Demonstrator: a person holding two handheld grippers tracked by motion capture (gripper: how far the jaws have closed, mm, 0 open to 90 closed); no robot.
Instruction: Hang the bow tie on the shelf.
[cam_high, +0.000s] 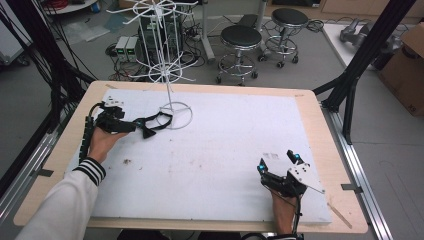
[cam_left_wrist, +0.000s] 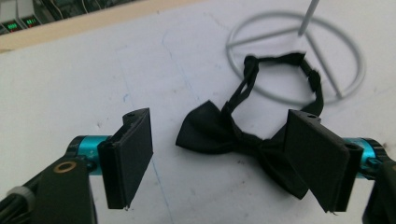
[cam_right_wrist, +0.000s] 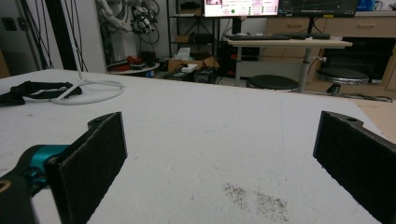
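A black bow tie (cam_high: 148, 131) with its looped strap lies flat on the white board (cam_high: 215, 150), the strap reaching into the base ring of a white wire stand (cam_high: 170, 75). My left gripper (cam_high: 140, 127) is low over the tie at the far left. In the left gripper view the bow tie (cam_left_wrist: 210, 133) lies between the wide-apart jaws of the left gripper (cam_left_wrist: 222, 140); its right wing is partly hidden behind the right jaw, and the pads do not press on it. My right gripper (cam_high: 276, 161) rests open near the front right with nothing in it (cam_right_wrist: 219, 140).
The stand's base ring (cam_left_wrist: 232, 39) sits just beyond the tie, its pole rising behind. The board lies on a wooden table (cam_high: 320, 130). Two black stools (cam_high: 241, 37), cables and boxes stand on the floor beyond. A dark smudge (cam_right_wrist: 257, 198) marks the board.
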